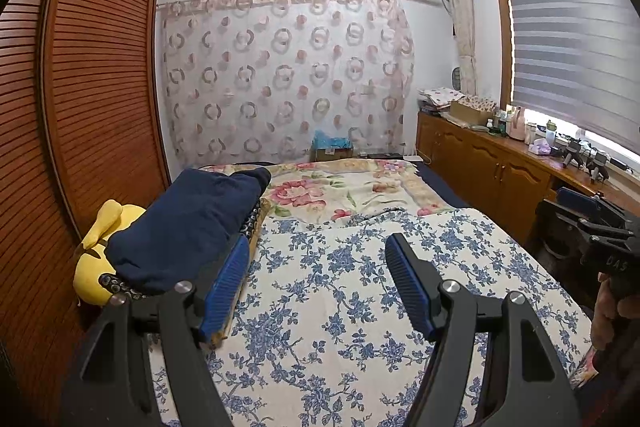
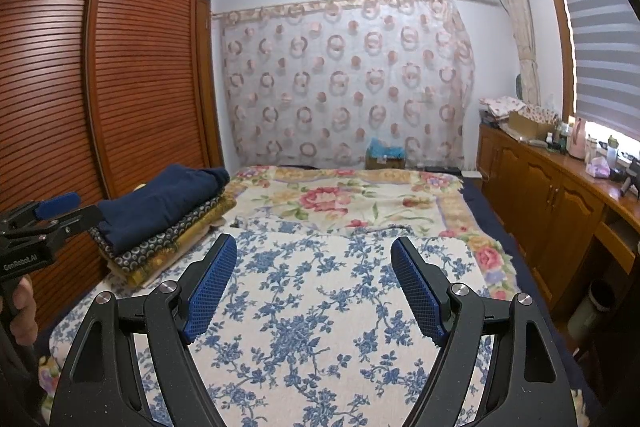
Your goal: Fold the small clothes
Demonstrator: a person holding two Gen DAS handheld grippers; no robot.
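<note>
So both grippers are just hanging over the bed (image 2: 472, 227) right now, pointed a bit downward at the blue-flowered cloth (image 2: 304, 307) spread flat across the near end. The left gripper (image 1: 316, 267) has its jaws spread wide with nothing between them, and the right gripper (image 2: 314, 267) is the same deal, wide apart and empty, only the flowered cloth showing in the gap below. Each one is held by a hand; you can catch a bit of the hand (image 1: 608, 307) on the right one at the edge of the left view. The folded stuff sits in one pile on the left side of the bed near the wardrobe (image 2: 120, 67): a dark navy garment (image 2: 168, 199) on top, a dark piece with small rings (image 2: 160, 241) under it, then a mustard-yellow piece (image 2: 168, 259) at the bottom, so three layers I can count. A yellow plush toy (image 1: 96, 247) is wedged just beside the pile against the wardrobe. Under the blue cloth there's a pink rose blanket (image 2: 340, 199) covering the far half. As for containers, one cardboard box (image 2: 384, 159) sits past the foot of the bed with something blue on top of it, and a second open box (image 2: 528, 123) is on the wooden worktop (image 2: 568, 163) under the window, contents too small to tell. There's also a cluster of bottles and jars on that worktop, too small to count properly.
</note>
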